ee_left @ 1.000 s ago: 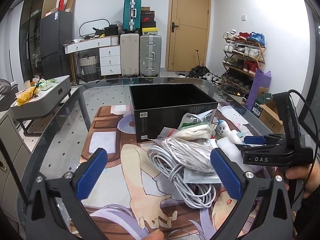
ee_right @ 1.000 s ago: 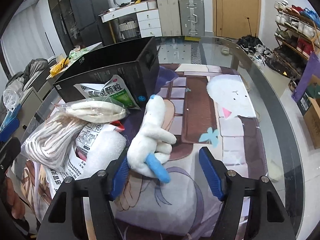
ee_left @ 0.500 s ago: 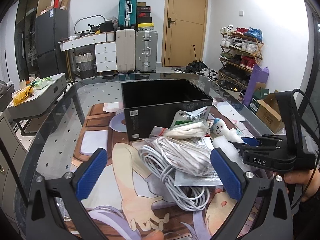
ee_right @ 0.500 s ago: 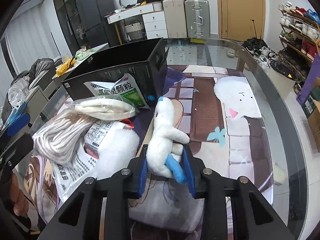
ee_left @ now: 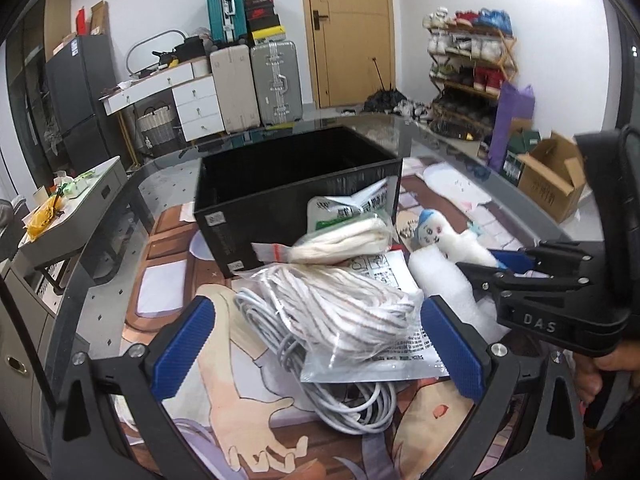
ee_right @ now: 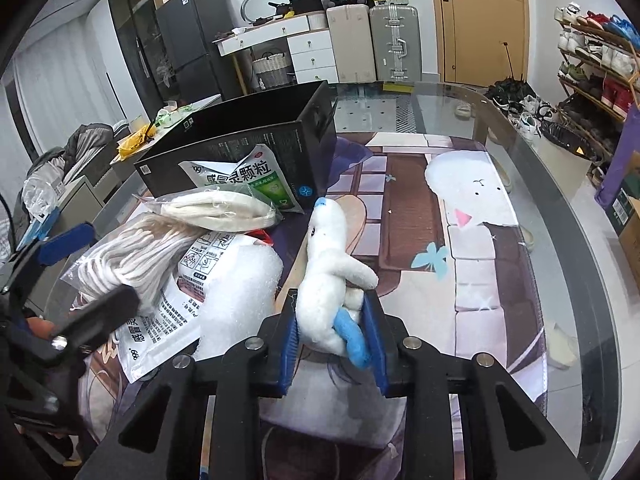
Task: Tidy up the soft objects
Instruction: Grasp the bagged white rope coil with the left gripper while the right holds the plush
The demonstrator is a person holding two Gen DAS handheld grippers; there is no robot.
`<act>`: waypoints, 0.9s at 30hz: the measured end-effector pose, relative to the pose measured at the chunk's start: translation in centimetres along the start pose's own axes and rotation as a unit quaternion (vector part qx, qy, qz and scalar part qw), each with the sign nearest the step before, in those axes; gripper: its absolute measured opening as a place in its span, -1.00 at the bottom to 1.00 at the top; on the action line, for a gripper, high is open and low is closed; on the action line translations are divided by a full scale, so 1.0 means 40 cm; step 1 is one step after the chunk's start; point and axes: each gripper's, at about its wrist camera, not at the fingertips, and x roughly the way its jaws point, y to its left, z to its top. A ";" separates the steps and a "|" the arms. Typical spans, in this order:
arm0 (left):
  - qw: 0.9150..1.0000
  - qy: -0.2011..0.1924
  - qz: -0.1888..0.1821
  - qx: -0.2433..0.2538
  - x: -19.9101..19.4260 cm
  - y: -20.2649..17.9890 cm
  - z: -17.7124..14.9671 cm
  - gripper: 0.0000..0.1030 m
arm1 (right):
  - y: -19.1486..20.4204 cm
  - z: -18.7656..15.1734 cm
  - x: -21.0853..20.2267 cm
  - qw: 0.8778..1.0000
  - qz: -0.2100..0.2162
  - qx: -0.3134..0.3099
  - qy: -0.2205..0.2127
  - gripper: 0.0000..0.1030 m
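Glass bench (ee_right: pixel 532 184) with printed mat; door at 12 o'clock. Right tongs (ee_right: pixel 334 334), angled downward, pinch plush doll (ee_right: pixel 328 276) on mat. Left tongs (ee_left: pixel 320 344) spread over bagged rope (ee_left: pixel 340 304).

A box (ee_left: pixel 296 196) stands on the table (ee_right: pixel 568 248), behind a heap of bagged items. Bagged rope (ee_left: pixel 336 312) lies over a cable coil (ee_left: pixel 344 396). A plush doll (ee_right: pixel 332 272) lies right of the heap, apparently touching a foam roll (ee_right: pixel 240 300).

light: even, bright indoor | glare: sheen on glass desk (ee_right: pixel 500 120) | edges: fisheye bend, dark corners | blur: slight
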 end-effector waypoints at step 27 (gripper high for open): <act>0.998 0.033 -0.013 -0.047 0.041 0.052 -0.011 0.08 | -0.005 0.001 0.000 1.000 0.003 0.001 0.001 -0.41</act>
